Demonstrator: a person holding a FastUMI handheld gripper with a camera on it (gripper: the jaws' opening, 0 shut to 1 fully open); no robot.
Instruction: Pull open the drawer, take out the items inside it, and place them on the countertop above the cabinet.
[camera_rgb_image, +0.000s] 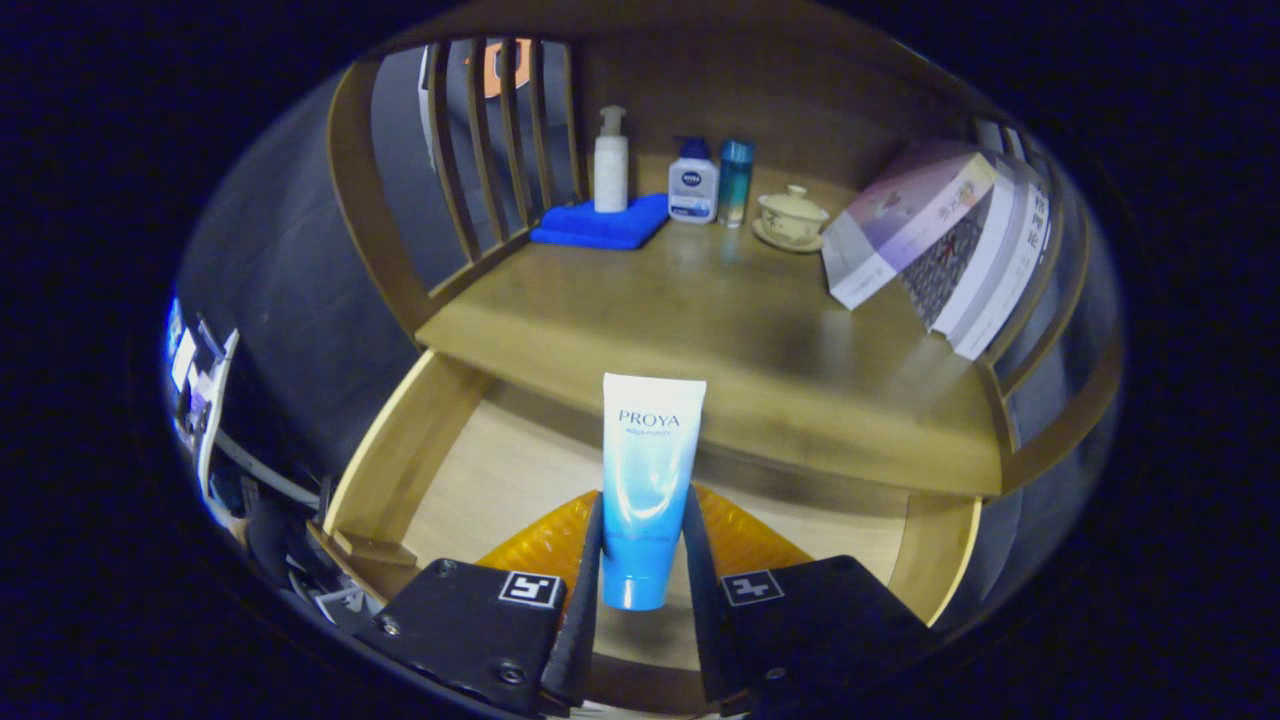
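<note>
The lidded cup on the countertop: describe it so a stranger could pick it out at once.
Start at the wooden countertop above the open drawer, beyond the tube clamped in the hand-held gripper. Along its back stand bottles; between the teal bottle and the leaning books sits the lidded cup. It alone is cream, squat, knob-lidded, on a saucer.

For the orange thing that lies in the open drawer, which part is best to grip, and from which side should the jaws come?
The gripper is shut on the blue-white tube, so that goes to the countertop first. The orange item lies flat on the drawer floor, partly hidden behind the jaws. Probably come from above and pinch its raised near edge, since its ribbed top slopes and offers little side hold.
</note>
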